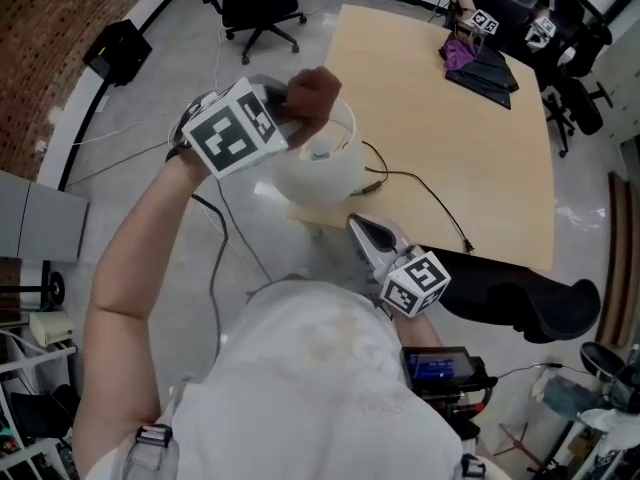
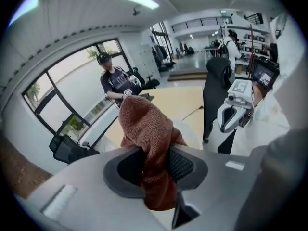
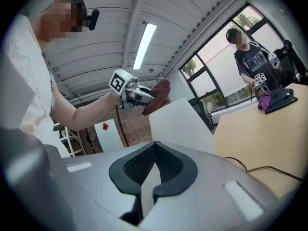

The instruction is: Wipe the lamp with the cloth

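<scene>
Lamp base and stem not visible: from the head view the lamp [image 1: 315,173] shows only its shade, and the left gripper [image 1: 283,106] and cloth [image 1: 312,93] cover the shade's upper left rim. In the right gripper view the shade's lower edge drops behind the gripper body, so I cannot see how it ends. The cloth's tail is cut off below the jaws in the left gripper view. The left gripper is clamped on the cloth, a rust-brown terry bunch standing up out of the pads. It is held at the shade's top rim; I cannot confirm contact. The right gripper [image 1: 358,226] is narrow, its tips meeting with a pale sliver between the pads. It sits low by the shade's near edge, and I cannot make out whether it pinches that edge. The lamp itself is a white, smooth, round shade, open at the top with a fitting visible inside. It stands at the near edge of the pale wood table [image 1: 440,98], with a black cable [image 1: 420,183] trailing from it across the top.
</scene>
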{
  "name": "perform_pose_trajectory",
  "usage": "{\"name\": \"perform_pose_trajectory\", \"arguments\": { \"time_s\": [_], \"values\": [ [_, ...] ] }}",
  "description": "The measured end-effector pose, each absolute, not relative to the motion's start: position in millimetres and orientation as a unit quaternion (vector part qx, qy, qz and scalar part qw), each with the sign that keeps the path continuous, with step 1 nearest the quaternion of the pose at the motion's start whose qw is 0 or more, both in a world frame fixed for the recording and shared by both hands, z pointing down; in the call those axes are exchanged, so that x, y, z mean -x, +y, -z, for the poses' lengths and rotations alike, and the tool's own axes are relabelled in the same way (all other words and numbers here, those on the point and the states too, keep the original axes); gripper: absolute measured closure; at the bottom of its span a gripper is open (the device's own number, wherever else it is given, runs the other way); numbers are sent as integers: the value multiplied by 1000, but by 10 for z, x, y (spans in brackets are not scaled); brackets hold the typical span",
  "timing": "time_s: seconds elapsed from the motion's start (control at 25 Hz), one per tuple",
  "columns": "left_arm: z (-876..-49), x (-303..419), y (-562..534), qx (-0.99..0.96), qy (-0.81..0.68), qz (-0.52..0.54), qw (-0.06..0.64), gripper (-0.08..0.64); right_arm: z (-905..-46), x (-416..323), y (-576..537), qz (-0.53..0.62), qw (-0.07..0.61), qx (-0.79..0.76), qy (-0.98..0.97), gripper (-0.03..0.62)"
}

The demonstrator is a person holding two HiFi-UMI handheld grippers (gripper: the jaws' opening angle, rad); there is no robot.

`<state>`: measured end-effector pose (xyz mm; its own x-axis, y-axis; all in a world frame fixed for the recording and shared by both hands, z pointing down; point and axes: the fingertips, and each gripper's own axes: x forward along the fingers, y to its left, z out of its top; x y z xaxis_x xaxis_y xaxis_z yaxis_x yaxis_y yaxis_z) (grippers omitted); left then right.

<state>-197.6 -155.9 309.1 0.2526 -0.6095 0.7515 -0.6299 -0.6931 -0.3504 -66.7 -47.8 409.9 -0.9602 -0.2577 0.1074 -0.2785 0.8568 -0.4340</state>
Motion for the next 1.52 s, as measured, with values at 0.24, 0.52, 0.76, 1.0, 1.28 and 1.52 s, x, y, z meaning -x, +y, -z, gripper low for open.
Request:
{"name": "perform_pose_trajectory", "arguments": {
  "time_s": [0.24,0.52,0.76,1.0,1.28,1.52],
  "values": [
    [-3759,2096,-1649,-713,-267,-638,118,437,-4017,479,-557,-235,-2,-167,-957,580],
    [-3982,1964,-1846,-659,-228,-709,106,434,-4041,117,-663,-255,-29,-198,-946,580],
    [-3976,1693,-1657,-709,-149,-676,134,431,-4080,8,-741,-260,-34,-200,-944,580],
    [-4011,1780,-1483,-675,-80,-718,151,431,-4071,92,-758,-266,-29,-192,-944,580],
    [-3806,2166,-1788,-568,-187,-799,58,431,-4009,211,-814,-262,-32,-176,-948,580],
    [-3859,1855,-1786,-640,-219,-732,83,431,-4128,-29,-856,-267,-28,-171,-948,580]
  ]
}}
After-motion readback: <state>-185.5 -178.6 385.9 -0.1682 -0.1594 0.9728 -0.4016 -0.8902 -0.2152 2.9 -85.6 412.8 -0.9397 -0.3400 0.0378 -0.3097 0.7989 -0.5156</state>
